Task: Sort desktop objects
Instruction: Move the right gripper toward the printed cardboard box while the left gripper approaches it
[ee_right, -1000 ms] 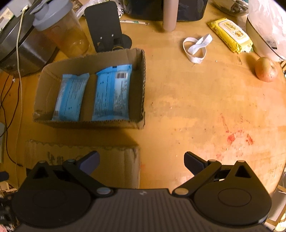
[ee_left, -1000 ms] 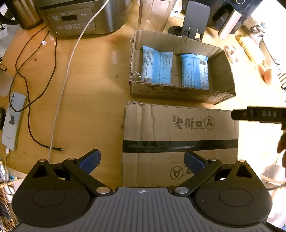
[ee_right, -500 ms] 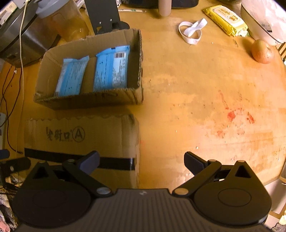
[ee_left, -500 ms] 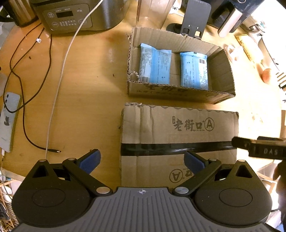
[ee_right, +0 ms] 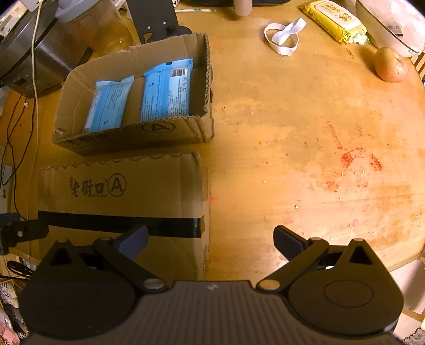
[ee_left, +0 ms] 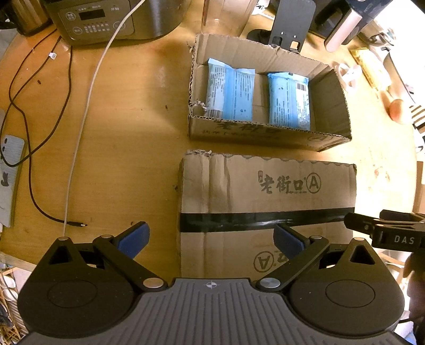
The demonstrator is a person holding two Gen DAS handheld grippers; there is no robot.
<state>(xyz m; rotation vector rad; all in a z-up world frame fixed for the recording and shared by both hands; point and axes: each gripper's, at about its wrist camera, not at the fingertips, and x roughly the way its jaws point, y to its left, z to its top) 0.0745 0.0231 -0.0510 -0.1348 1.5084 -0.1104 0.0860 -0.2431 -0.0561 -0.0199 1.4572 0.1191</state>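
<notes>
An open cardboard box [ee_left: 329,87] [ee_right: 74,87] holds two blue packets [ee_left: 231,93] [ee_right: 166,91], lying side by side. In front of it lies a closed cardboard box [ee_left: 239,185] [ee_right: 148,185] with a black tape band. My left gripper [ee_left: 211,238] is open, hovering over the near left part of the closed box. My right gripper [ee_right: 211,241] is open too, above that box's right near corner and bare table. Nothing sits between either pair of fingers. The right gripper's tip [ee_left: 382,228] shows at the left wrist view's right edge.
A silver cooker [ee_left: 111,18], black and white cables [ee_left: 79,127], and a phone [ee_left: 9,175] lie left. A black stand [ee_left: 292,24] is behind the open box. Right side: yellow wipes pack [ee_right: 334,21], white band [ee_right: 283,37], an apple [ee_right: 390,65], stained wooden table [ee_right: 305,132].
Both grippers have pulled back toward the near table edge, so the closed box fills more of each view. Both stayed open. The packets and boxes have not moved.
</notes>
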